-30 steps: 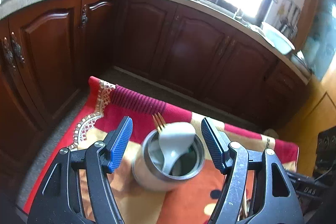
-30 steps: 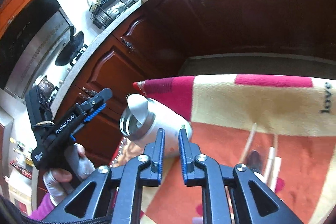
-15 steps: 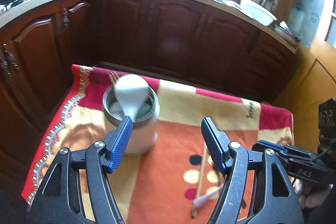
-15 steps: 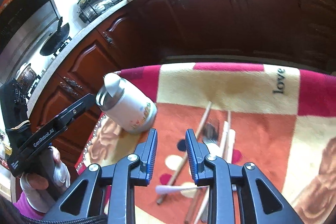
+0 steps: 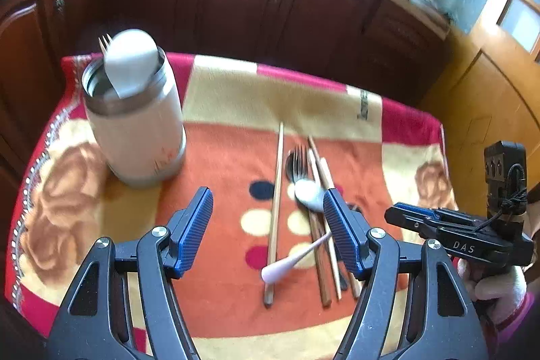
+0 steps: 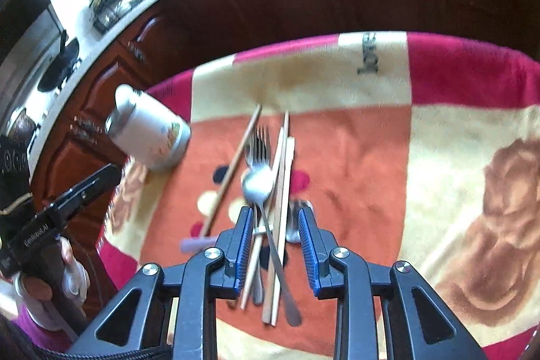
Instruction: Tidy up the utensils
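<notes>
Right fingers: the right gripper (image 6: 275,245) stood partly parted, blue pads (image 6: 243,245) clear of everything, nothing grasped; the jaws straddled the near ends of the heap from above.

Left fingers: the left gripper (image 5: 268,231) stood spread wide and empty, hovering above the blanket (image 5: 222,154).

Loose utensils: between and just beyond the right fingers lay a metal spoon (image 6: 258,184), bowl away from the pads, its handle running back under the gap; a fork (image 6: 258,140) lay beyond the bowl, tines pointing away.

Chopsticks: several pale chopsticks (image 6: 281,191) lay alongside and partly over the spoon handle; one lone chopstick (image 6: 233,171) slanted off to the left of the fingers.

White-handled utensil: a pale handle (image 5: 290,262) crossed the heap just left of the right fingers; what kind of utensil it is cannot be told.

Holder: a white-and-steel canister (image 5: 135,120) stood upright, far to the left beyond both pairs of fingers, already holding a white ladle-like spoon (image 5: 130,63) and a fork (image 5: 104,41).

Step in hand (judged): descent of the right fingers onto one piece of the heap.

Good practice (judged): the pads should settle on a single handle, since overlapping pieces would lift together or scatter. Closing across the handle's narrow width, near the end closest to the fingers, would leave the far end free to enter the canister.

Left gripper's part (judged): steadying the canister would guard against tipping on the soft blanket.

Remaining (judged): most pieces were still outside the canister.
</notes>
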`<action>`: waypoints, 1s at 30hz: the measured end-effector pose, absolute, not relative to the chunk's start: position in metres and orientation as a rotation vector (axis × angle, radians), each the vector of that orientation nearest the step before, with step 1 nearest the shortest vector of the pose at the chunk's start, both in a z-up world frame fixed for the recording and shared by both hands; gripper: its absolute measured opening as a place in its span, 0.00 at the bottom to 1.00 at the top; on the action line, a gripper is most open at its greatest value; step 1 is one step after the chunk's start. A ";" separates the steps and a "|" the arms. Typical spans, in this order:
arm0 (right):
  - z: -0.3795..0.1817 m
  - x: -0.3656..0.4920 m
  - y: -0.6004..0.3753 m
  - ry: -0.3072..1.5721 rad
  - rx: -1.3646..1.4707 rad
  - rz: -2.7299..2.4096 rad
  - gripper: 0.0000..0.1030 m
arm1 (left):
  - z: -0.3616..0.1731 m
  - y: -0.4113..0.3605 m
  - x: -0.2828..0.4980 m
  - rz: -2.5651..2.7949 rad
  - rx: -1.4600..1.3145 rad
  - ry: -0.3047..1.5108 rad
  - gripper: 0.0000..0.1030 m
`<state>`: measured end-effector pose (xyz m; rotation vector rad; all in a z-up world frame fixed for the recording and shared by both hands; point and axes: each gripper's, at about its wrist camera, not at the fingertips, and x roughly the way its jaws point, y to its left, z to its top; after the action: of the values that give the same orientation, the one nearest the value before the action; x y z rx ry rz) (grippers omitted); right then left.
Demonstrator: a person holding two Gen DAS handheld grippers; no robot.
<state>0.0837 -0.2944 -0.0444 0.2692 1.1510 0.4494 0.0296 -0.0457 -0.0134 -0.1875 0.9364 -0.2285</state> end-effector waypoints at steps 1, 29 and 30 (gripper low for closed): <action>-0.049 0.083 -0.292 1.161 0.258 0.459 0.26 | -0.019 -0.048 0.030 -0.230 -0.180 0.951 0.66; -0.076 0.114 -0.243 1.152 0.070 0.561 0.01 | -0.054 -0.041 0.053 -0.217 -0.184 1.044 0.66; -0.070 0.112 -0.250 1.137 0.079 0.553 0.01 | -0.054 -0.042 0.054 -0.218 -0.187 1.043 0.66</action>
<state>0.1123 -0.2498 -0.0698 0.0790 1.1368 0.5527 0.0541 -0.0418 -0.0539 -0.1869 1.0431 -0.2181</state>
